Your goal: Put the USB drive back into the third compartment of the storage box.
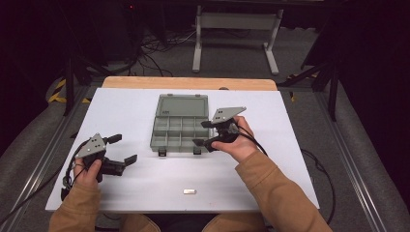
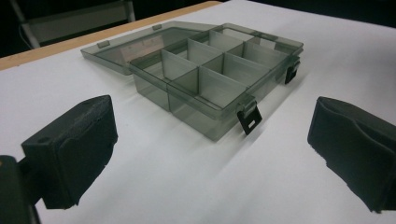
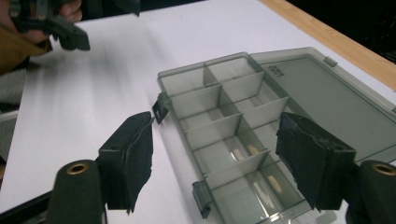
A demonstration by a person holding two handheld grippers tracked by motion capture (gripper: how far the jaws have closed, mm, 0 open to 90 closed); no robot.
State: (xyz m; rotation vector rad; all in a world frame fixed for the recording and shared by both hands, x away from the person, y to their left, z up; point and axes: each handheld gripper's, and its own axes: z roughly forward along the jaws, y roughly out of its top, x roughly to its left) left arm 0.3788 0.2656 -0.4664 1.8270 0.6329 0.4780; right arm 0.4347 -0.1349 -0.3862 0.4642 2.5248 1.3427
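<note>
Hidden or unclear: the small pale metal piece (image 1: 190, 191) near your edge of the table (image 1: 130, 111) is too small to identify; embossed lettering on the open lid (image 3: 327, 93) is unreadable; your forearms are cut off by the frame in the high view.
Organiser box (image 1: 180, 128): smoky grey plastic, lid folded back flat, dividers upright, two front latches hanging open; it sits mid-table on the white sheet.
Compartments: pale glints lie on the floor of those nearest your right gripper; contents or reflection, you cannot tell.
Left gripper (image 1: 123, 149): your left hand (image 1: 87, 170) holds it low at the table's left, well apart from the box, pointing toward it; jaws spread wide, nothing between them.
Right gripper (image 1: 202, 133): your right hand (image 1: 237, 140) holds it at the box's right front corner; jaws parted, straddling the near compartments from above, pads gripping nothing.
Writing: none legible.
</note>
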